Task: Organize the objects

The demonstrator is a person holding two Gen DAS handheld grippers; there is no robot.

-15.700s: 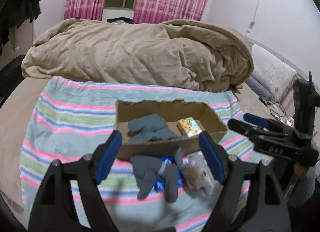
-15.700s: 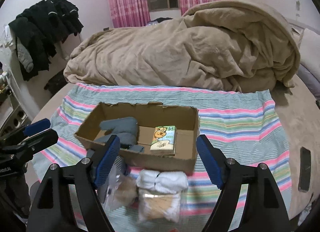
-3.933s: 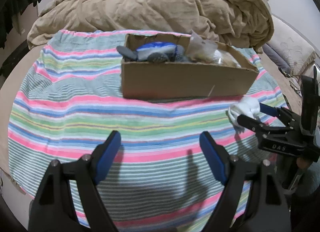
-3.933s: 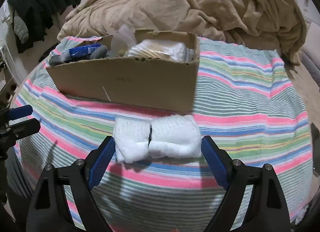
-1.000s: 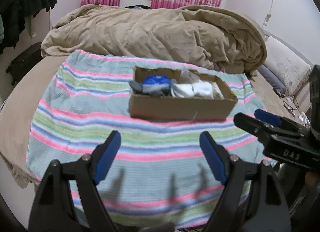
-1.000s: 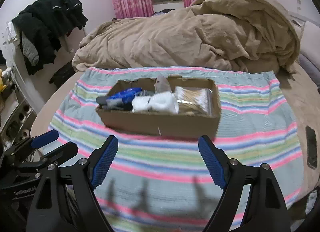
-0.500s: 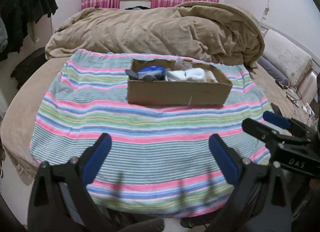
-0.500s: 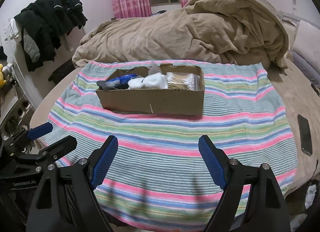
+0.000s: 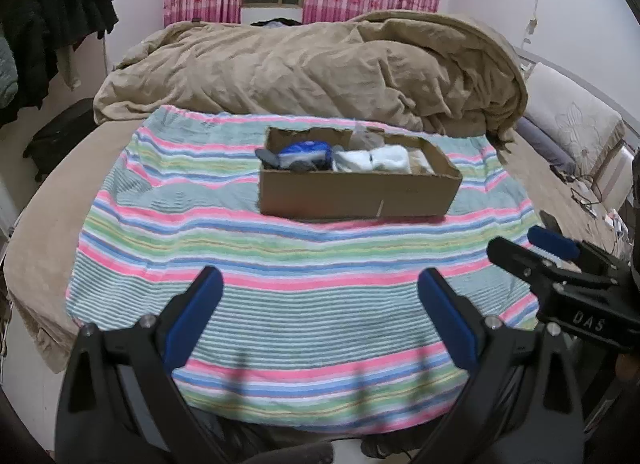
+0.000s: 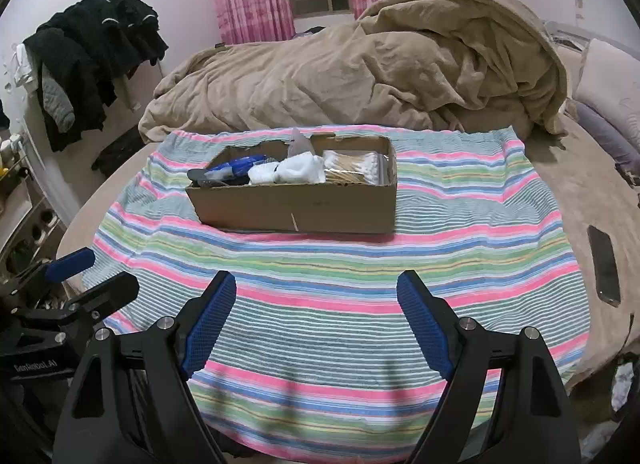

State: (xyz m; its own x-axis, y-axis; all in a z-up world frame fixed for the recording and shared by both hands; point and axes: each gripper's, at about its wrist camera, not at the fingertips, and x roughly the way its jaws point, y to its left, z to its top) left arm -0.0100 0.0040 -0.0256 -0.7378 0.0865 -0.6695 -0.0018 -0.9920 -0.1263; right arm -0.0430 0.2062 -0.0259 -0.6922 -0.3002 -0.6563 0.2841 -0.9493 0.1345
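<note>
Your long brown cardboard box (image 10: 296, 202), filled with white rolled socks (image 10: 287, 173) and other items, sits toward the far edge of the striped towel (image 10: 340, 280), long axis crosswise. It lies straight ahead, well apart from your left gripper (image 9: 320, 318) and right gripper (image 10: 318, 318), both wide and empty, neither clearly nearer.

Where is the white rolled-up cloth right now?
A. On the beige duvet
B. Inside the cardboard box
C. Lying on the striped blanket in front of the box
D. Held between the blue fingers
B: the white cloth sits inside the cardboard box, beside a clear packet.
</note>
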